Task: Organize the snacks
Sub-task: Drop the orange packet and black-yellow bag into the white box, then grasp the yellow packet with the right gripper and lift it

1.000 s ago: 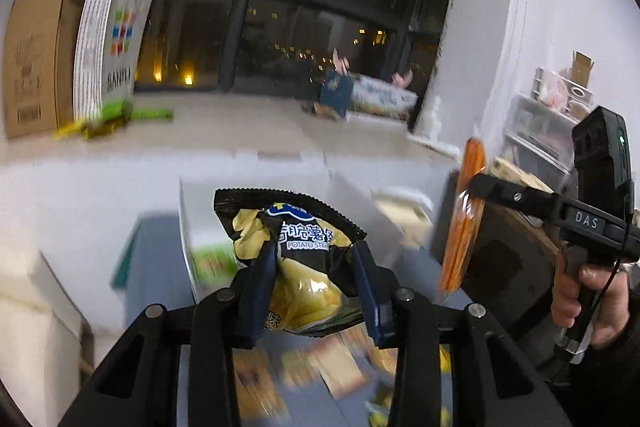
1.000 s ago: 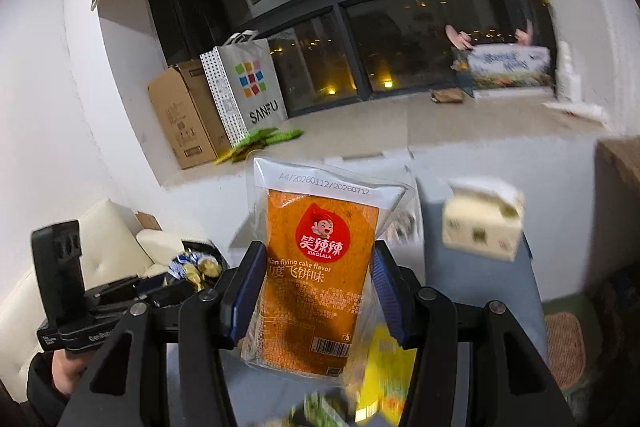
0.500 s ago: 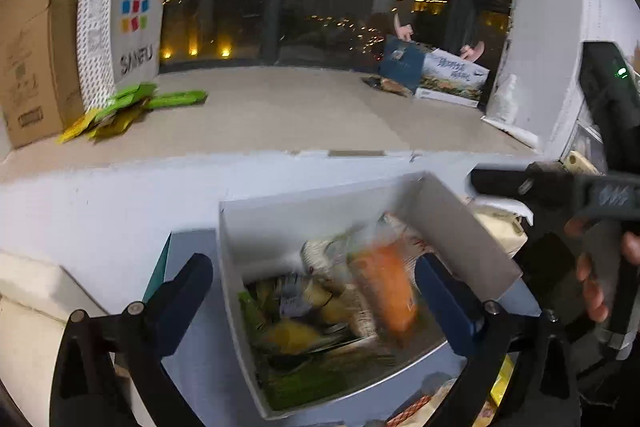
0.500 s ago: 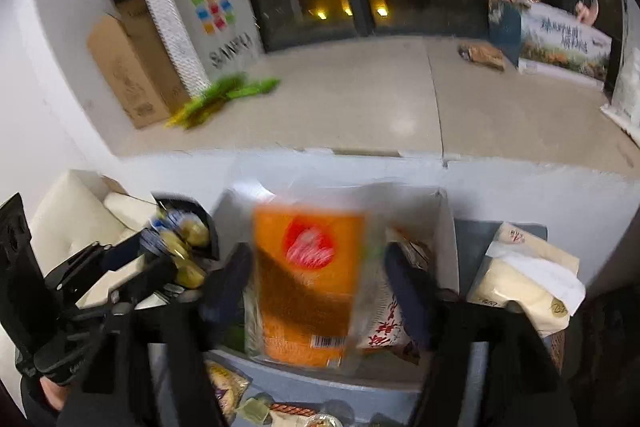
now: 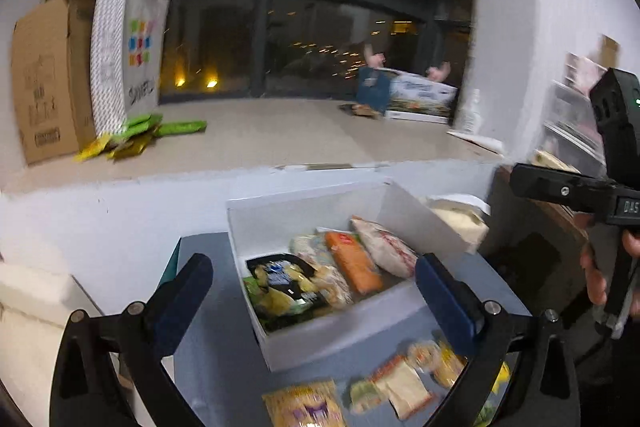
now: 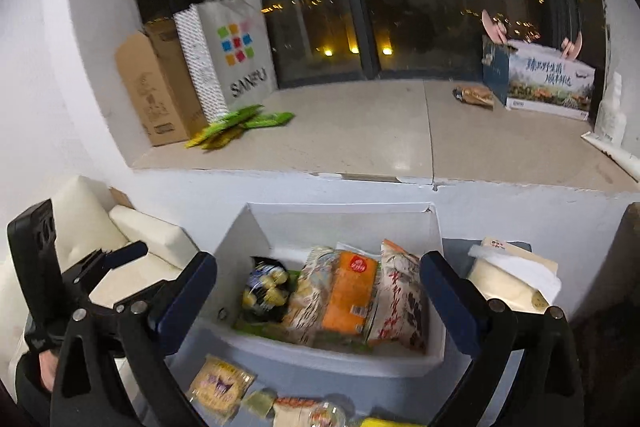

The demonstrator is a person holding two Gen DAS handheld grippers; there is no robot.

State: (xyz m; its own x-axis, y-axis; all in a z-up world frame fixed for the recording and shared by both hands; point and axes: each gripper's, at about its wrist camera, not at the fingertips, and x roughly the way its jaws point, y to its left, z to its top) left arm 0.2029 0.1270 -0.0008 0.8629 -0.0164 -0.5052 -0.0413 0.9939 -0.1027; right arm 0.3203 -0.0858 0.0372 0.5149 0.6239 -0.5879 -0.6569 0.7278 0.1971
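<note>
Your left hand-held gripper (image 5: 312,291) and right hand-held gripper (image 6: 320,291) have just opened wide, both empty. Chips bag (image 5: 280,283) and orange packet (image 6: 348,299) now lie in the white box (image 6: 344,219); fetch more from the worktop (image 5: 360,359).

Left gripper (image 5: 316,287): had clamped black-and-yellow potato-chip bag (image 5: 282,287); jaws now wide, empty. Right gripper (image 6: 320,291): jaws have just been opening, nothing between them; flat orange cake-snack packet (image 6: 350,293) released. Both packets now lie inside open white cardboard box (image 6: 344,223), orange one right of chip bag.
</note>
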